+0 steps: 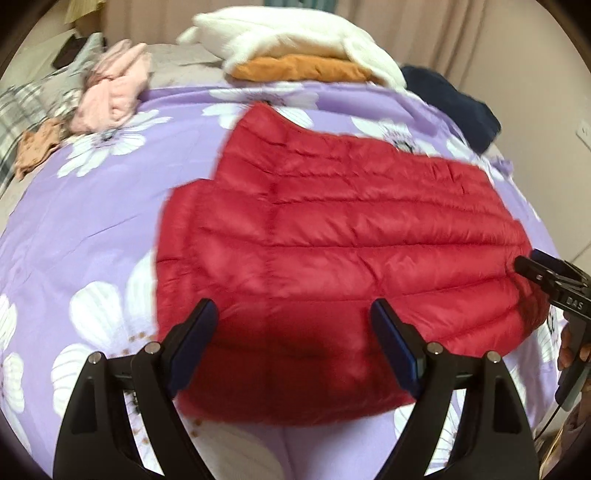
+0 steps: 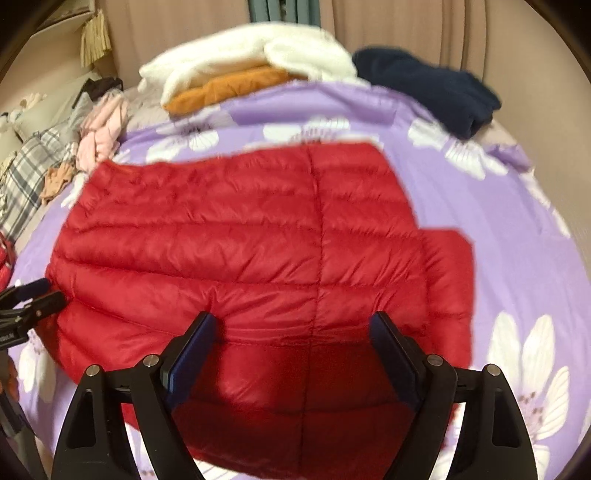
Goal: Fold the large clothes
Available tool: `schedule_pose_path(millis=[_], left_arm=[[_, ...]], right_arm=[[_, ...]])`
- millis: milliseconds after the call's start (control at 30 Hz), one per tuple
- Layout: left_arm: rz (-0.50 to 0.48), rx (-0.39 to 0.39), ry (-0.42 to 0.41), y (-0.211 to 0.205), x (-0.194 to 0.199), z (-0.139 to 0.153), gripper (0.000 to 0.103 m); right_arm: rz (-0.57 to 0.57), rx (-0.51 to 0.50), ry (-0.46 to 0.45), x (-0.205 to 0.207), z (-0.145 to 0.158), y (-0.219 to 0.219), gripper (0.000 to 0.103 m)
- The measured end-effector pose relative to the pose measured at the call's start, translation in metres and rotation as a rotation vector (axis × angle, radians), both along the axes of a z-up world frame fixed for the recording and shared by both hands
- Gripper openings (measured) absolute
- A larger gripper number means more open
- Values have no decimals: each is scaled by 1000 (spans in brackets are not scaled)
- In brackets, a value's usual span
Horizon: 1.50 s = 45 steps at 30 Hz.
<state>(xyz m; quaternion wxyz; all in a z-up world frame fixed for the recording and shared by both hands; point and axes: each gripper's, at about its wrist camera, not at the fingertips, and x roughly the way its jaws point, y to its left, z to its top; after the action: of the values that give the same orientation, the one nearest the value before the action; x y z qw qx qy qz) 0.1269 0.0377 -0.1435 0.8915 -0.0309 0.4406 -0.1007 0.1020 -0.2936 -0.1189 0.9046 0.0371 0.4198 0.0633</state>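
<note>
A red quilted puffer jacket point(image 1: 332, 236) lies folded flat on the purple flowered bedsheet point(image 1: 92, 206); it also shows in the right wrist view point(image 2: 251, 251). My left gripper point(image 1: 293, 314) is open and empty, hovering over the jacket's near edge. My right gripper point(image 2: 291, 325) is open and empty above the jacket's near edge. The right gripper shows in the left wrist view point(image 1: 543, 273) at the jacket's right edge. The left gripper shows in the right wrist view point(image 2: 33, 291) at the jacket's left edge.
At the far side of the bed lie a white fleece point(image 1: 295, 33) on an orange garment point(image 1: 299, 68), a dark navy garment point(image 1: 450, 99), and pink clothes point(image 1: 114, 85). A plaid pillow point(image 2: 26, 177) is at left. Curtains hang behind.
</note>
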Motion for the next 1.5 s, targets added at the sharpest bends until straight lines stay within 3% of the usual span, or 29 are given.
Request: schedule_pose_path(millis=[200, 533, 767, 1000, 1233, 1500], left_arm=[[115, 17, -31, 28, -18, 17, 85], [182, -51, 19, 57, -34, 5, 85], [200, -187, 63, 75, -24, -7, 85], [184, -432, 144, 85, -4, -23, 86], [170, -520, 210, 84, 12, -40, 87], [143, -603, 230, 87, 28, -45, 88]], right_arm=[[29, 45, -80, -19, 24, 8, 85], [149, 53, -79, -20, 26, 53, 85], [190, 40, -50, -9, 18, 81, 85], [202, 88, -42, 3, 14, 99, 85], [209, 88, -38, 13, 12, 106, 85], [209, 76, -19, 23, 5, 105, 85]])
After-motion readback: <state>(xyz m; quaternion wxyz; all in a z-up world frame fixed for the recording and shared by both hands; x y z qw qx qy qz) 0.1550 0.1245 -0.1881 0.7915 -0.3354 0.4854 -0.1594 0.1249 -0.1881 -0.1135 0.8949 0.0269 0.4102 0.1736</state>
